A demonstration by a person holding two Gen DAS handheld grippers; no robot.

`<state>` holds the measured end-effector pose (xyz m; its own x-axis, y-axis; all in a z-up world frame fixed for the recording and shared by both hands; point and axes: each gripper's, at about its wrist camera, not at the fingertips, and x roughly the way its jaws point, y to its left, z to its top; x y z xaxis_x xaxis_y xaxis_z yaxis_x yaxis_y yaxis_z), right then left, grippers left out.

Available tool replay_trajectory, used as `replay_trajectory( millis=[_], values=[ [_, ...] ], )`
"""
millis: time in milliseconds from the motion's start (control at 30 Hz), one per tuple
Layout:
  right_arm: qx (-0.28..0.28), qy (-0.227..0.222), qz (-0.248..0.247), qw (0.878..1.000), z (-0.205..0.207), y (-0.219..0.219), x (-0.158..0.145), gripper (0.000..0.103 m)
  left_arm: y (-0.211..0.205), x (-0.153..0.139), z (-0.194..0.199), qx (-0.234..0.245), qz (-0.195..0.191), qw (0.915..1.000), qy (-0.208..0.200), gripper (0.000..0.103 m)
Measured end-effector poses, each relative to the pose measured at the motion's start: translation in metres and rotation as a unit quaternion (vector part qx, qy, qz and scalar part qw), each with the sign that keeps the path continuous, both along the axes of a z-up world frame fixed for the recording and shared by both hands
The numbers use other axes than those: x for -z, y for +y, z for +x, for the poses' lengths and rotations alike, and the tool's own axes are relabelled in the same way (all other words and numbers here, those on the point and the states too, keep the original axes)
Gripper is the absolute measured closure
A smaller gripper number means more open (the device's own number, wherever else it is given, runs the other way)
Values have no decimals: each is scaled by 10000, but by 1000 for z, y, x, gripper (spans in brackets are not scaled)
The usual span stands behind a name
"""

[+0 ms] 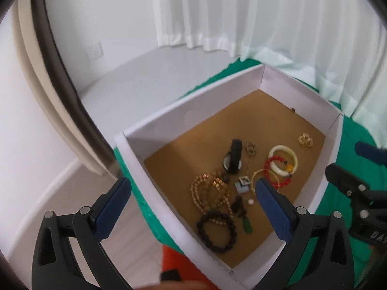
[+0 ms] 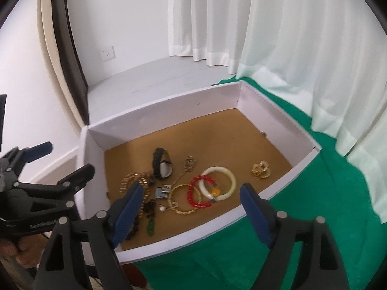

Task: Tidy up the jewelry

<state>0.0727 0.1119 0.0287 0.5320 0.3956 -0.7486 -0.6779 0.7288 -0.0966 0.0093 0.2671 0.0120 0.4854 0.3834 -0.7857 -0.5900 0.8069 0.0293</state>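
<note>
Both the left gripper (image 1: 191, 207) and right gripper (image 2: 191, 207) hover wide apart and empty above a white box (image 2: 154, 118). Tangled jewelry (image 2: 179, 188) lies on its brown floor. Choosing an outlying piece, like the gold cluster (image 2: 260, 170), should avoid snagging.

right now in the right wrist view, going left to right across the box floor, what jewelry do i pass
tan bead necklace → black watch → gold chain bangle → white bangle → gold cluster piece, lying apart near the right wall of the white box. The red bead bracelet overlaps both bangles, so it is left out.
</note>
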Motion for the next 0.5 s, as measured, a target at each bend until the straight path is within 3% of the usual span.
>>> replay_trajectory(
  millis=[133,500],
  values=[
    [48,-5,-210,9998,1,4,2,20,8,2,-1,-82,-319,9994,75,1],
    [129,46,-356,9993,4,6,8,20,9,-4,-3,-123,-213,9997,85,1]
  ],
)
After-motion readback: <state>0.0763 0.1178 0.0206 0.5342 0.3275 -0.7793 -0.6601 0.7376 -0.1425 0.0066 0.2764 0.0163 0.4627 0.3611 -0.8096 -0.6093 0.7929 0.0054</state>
